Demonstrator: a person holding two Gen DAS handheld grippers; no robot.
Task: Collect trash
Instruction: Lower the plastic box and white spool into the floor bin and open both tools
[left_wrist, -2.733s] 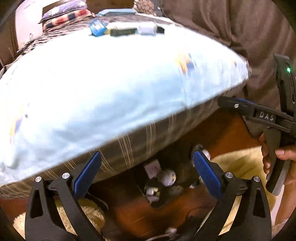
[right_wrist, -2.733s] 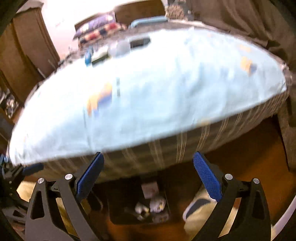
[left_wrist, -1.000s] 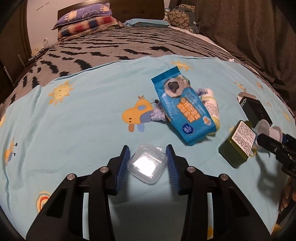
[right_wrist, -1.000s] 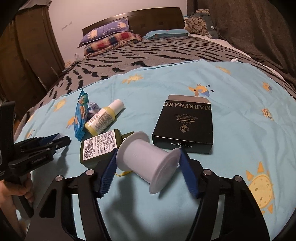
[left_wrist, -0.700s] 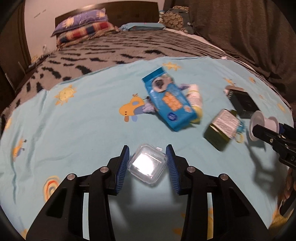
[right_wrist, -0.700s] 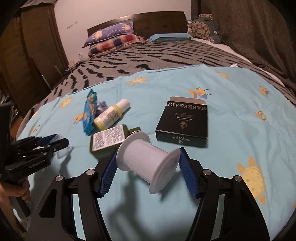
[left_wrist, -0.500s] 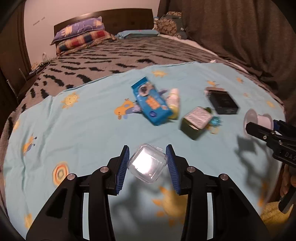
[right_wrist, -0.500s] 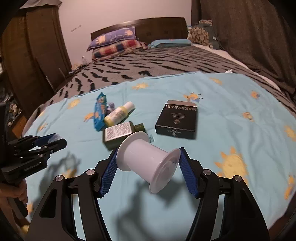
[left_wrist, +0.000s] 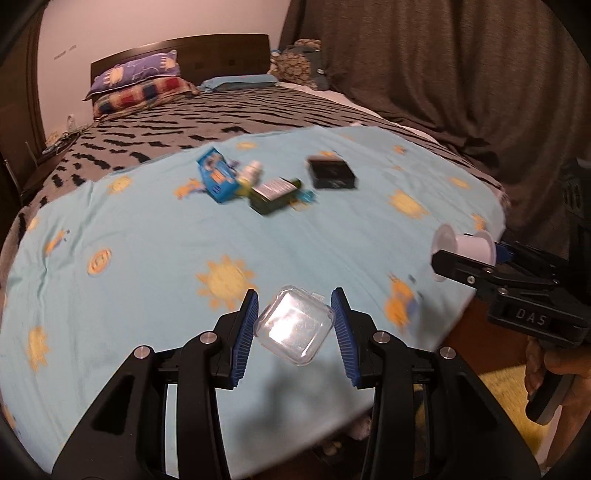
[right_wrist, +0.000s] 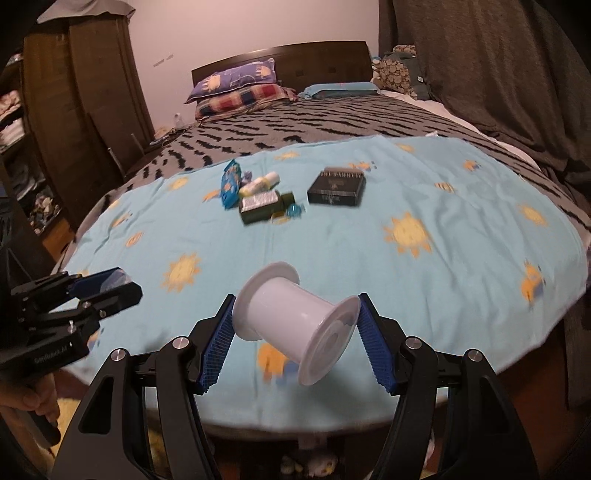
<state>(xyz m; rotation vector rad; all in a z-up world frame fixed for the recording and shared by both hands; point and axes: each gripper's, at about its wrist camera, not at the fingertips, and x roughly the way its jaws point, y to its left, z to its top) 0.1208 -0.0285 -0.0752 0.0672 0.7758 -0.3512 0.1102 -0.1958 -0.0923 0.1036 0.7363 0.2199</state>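
- Both grippers have pulled back from the middle of the bed since a second ago; the items left on the light-blue sheet (right_wrist: 332, 251) now sit well away, and the sheet's near edge lies just under the jaws.
- The left gripper (left_wrist: 295, 328) is clenched on a clear plastic case (left_wrist: 294, 325) — a small, glossy, rounded-square clamshell, turned diamond-wise between the blue ribbed pads.
- The right gripper (right_wrist: 295, 332) grips a white empty spool (right_wrist: 297, 319) by its two flanges, tilted; smooth hard plastic, a hollow barrel with flared rims.
- I judge both pieces are being carried off to a bin — something dark with crumpled bits shows below the bed's edge, too dim to name surely.
- Left behind on the sheet, clustered and near one another: a blue crinkly packet (right_wrist: 229, 184), a small yellow bottle (right_wrist: 258, 184) with a white cap, a dark green bottle (right_wrist: 264, 206) with a printed label, and a flat black box (right_wrist: 337, 190) a little apart. All are blurred.
- The sheet is soft cotton-like cloth printed with suns, laid over a grey zigzag blanket (right_wrist: 332, 122).
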